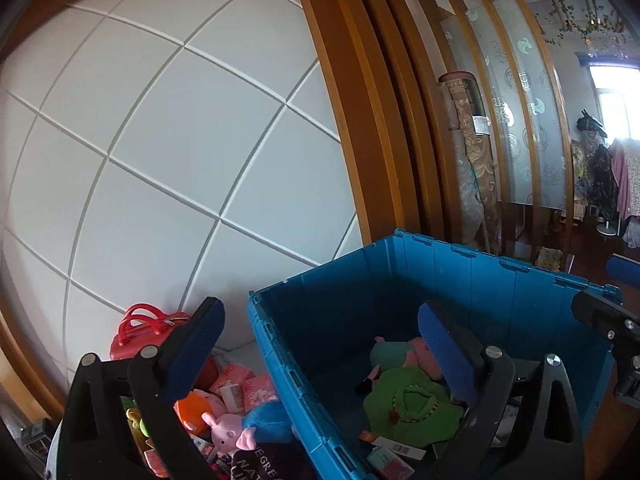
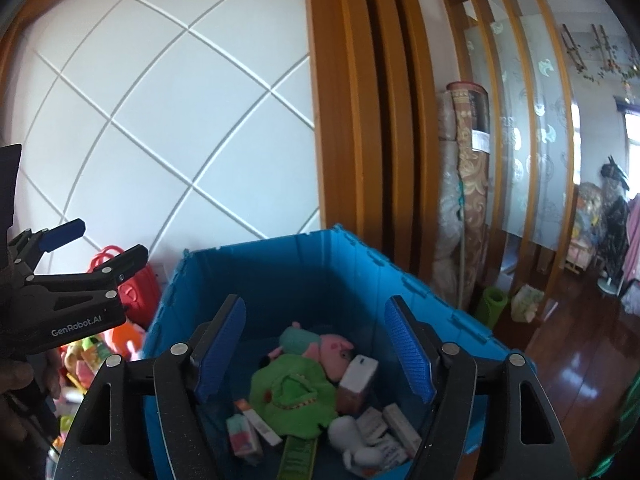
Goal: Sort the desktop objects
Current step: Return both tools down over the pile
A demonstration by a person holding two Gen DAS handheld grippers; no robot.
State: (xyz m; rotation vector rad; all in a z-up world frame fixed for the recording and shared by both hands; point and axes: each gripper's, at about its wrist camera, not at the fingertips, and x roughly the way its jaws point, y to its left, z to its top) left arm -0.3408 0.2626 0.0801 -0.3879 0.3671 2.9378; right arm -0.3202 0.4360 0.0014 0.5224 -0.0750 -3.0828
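The right gripper point(image 2: 316, 346) hangs over the open blue crate point(image 2: 400, 276) with its blue-padded jaws spread and nothing between them; the pads touch no object. Below and between them, on the crate floor, lie a green plush point(image 2: 294, 394), a pink pig plush point(image 2: 334, 354) in a teal dress toward the far wall, a white box point(image 2: 358, 374) leaning against the pig, a white soft toy point(image 2: 352, 436) near the front edge, and several small cartons point(image 2: 244, 438) scattered along the front. The left gripper point(image 1: 320, 344) is spread wide as well, empty, straddling the crate's left wall point(image 1: 280, 364): its right finger is over the crate interior, its left finger over the pile outside. That pile, just beside the crate's left wall, holds a small pink pig toy point(image 1: 230, 434), a blue plush point(image 1: 266, 420), pink packets point(image 1: 248, 388), an orange item point(image 1: 196, 406) and a dark cloth with white lettering point(image 1: 264, 464). A red handbag point(image 1: 138, 332) stands at the back of the pile against the white tiled wall point(image 1: 160, 140). In the right wrist view the left gripper shows at the left edge, with a hand point(image 2: 16, 400) below it.
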